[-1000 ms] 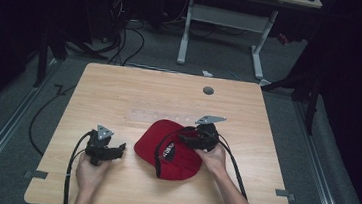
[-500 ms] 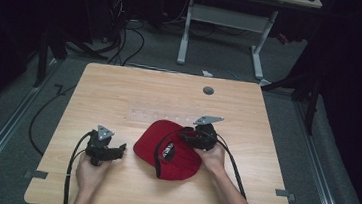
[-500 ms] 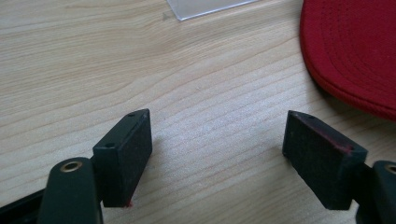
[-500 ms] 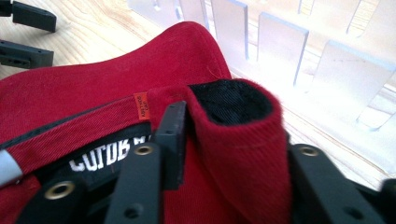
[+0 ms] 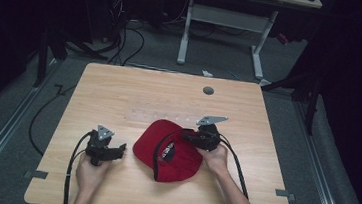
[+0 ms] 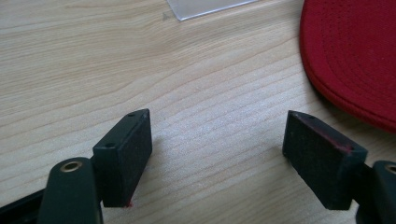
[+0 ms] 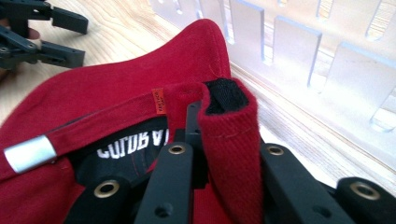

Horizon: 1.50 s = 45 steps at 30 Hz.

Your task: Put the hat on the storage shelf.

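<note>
Cap (red, underside up) lies near the table's near edge, its far-right rim pinched by the right gripper; left gripper rests wide open just left, empty.

A cap lies on the table, between left tongs and right tongs.

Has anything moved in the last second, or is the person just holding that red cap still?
Nothing visibly changed. The right gripper stays shut on the rear edge of the cap, and the cap lies where it was on the table. The left gripper stays open beside it, holding nothing.
</note>
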### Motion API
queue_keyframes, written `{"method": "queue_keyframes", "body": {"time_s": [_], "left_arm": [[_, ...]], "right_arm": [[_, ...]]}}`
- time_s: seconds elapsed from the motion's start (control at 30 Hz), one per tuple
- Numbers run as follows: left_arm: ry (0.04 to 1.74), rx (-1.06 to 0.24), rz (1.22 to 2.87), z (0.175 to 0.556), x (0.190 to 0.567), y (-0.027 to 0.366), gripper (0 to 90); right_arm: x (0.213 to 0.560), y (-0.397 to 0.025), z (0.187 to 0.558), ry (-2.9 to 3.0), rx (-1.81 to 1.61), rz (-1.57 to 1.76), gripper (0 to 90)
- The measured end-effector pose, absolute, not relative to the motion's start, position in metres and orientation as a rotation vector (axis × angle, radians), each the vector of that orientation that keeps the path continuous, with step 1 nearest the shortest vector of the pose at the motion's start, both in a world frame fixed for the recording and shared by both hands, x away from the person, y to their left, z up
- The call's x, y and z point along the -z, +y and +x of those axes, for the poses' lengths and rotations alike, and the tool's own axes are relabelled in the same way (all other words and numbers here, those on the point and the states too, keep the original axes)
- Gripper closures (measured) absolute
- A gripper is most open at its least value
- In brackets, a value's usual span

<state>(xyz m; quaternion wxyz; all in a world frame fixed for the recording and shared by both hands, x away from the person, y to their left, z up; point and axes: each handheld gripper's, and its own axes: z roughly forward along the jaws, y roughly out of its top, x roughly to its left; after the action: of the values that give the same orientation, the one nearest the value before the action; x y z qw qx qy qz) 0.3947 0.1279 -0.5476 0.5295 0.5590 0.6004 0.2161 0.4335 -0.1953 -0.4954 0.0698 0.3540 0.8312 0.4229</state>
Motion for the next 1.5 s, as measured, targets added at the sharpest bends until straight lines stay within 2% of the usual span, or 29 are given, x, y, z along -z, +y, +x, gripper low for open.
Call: {"method": "queue_keyframes", "body": {"time_s": [0.63, 1.07, 1.2, 1.23, 1.27, 1.5], "left_arm": [[1.434, -0.517, 1.336, 0.395, 0.547, 0.128, 25.4], [1.450, -0.522, 1.333, 0.395, 0.548, 0.127, 19.4], [1.447, -0.517, 1.340, 0.393, 0.548, 0.127, 20.8], [1.438, -0.508, 1.343, 0.391, 0.547, 0.126, 20.8], [1.421, -0.504, 1.351, 0.389, 0.546, 0.124, 27.1], [1.263, -0.502, 1.396, 0.365, 0.530, 0.105, 25.1]], "right_arm": [[0.471, -0.203, 0.421, 2.481, -1.399, 1.127, 83.6], [0.447, -0.223, 0.405, 2.412, -1.369, 1.213, 83.5], [0.443, -0.228, 0.400, 2.387, -1.379, 1.249, 83.5], [0.442, -0.230, 0.399, 2.382, -1.380, 1.256, 83.5], [0.440, -0.233, 0.399, 2.364, -1.383, 1.274, 83.5], [0.433, -0.243, 0.395, 2.326, -1.392, 1.329, 83.5]]}}
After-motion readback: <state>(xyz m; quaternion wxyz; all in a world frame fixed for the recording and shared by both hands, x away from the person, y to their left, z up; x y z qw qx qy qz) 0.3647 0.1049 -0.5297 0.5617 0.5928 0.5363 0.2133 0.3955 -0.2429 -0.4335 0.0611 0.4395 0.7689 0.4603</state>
